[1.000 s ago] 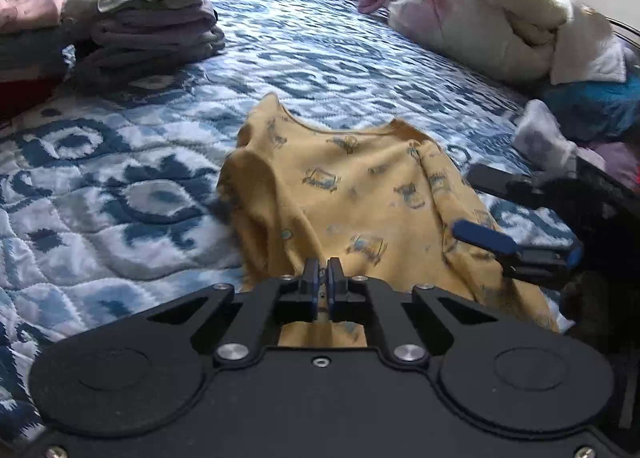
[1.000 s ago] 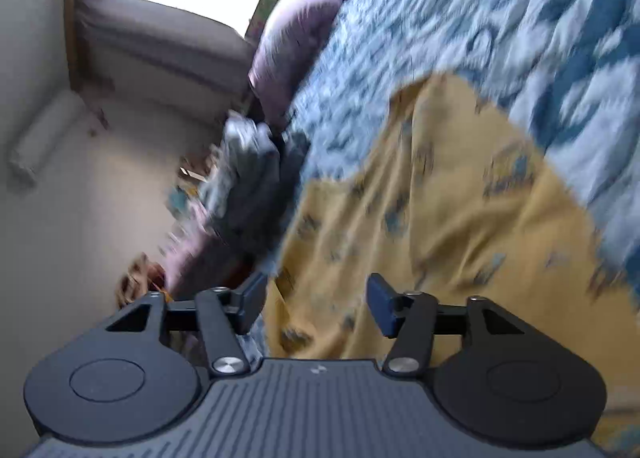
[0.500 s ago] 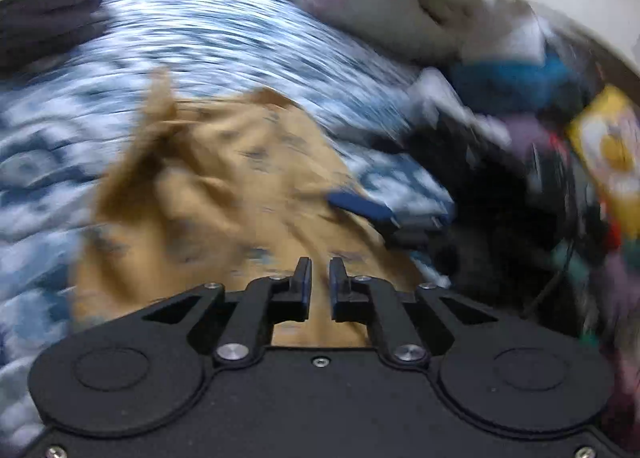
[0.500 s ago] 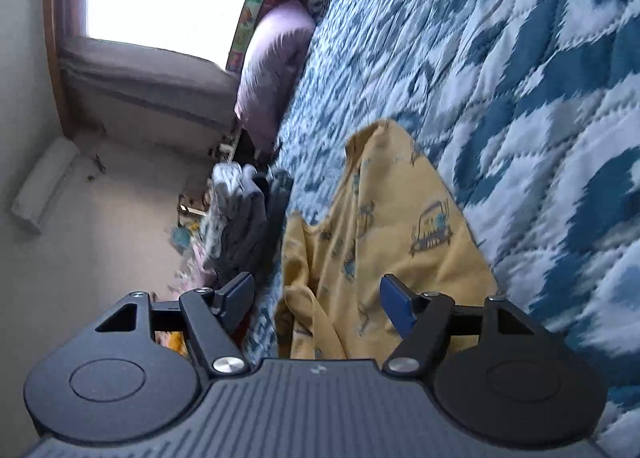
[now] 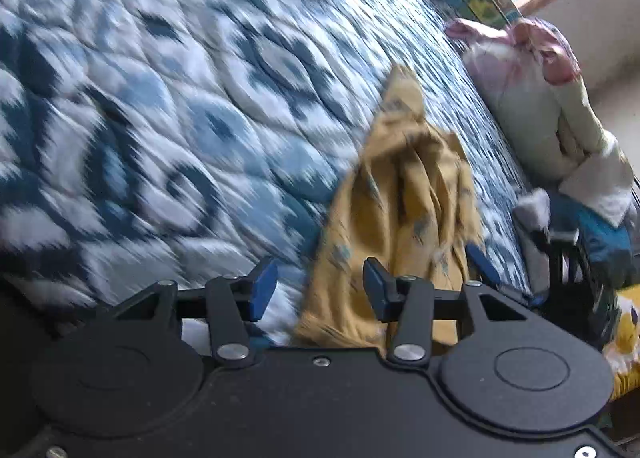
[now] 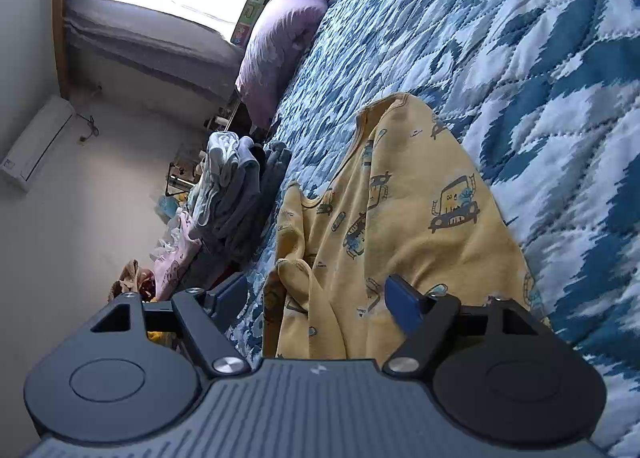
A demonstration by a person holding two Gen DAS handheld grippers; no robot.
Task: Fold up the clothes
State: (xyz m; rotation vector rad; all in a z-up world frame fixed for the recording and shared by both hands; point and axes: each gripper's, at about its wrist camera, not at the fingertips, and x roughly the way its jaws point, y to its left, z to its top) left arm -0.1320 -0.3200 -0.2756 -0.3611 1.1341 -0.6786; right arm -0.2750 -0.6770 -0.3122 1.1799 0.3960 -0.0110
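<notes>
A yellow child's shirt [image 6: 404,218] with printed cartoon cars lies rumpled on the blue and white quilted bedspread [image 6: 540,58]. It also shows in the left wrist view [image 5: 400,210], bunched in folds. My left gripper [image 5: 318,290] is open and empty, with the shirt's lower edge by its right finger. My right gripper [image 6: 316,298] is open, its fingers either side of the shirt's near edge, not closed on it. The right gripper's blue fingertips [image 5: 480,258] show beyond the shirt in the left wrist view.
A stack of folded grey clothes [image 6: 240,194] sits at the bed's edge. A purple pillow [image 6: 280,46] lies at the head. A pile of white and pink bedding [image 5: 540,106] and loose clothes [image 5: 608,242] lie beside the shirt.
My left gripper was shut on the shirt's edge, then opened and let it go, swinging to the side. The shirt dropped into a bunched heap. My right gripper stayed open.
</notes>
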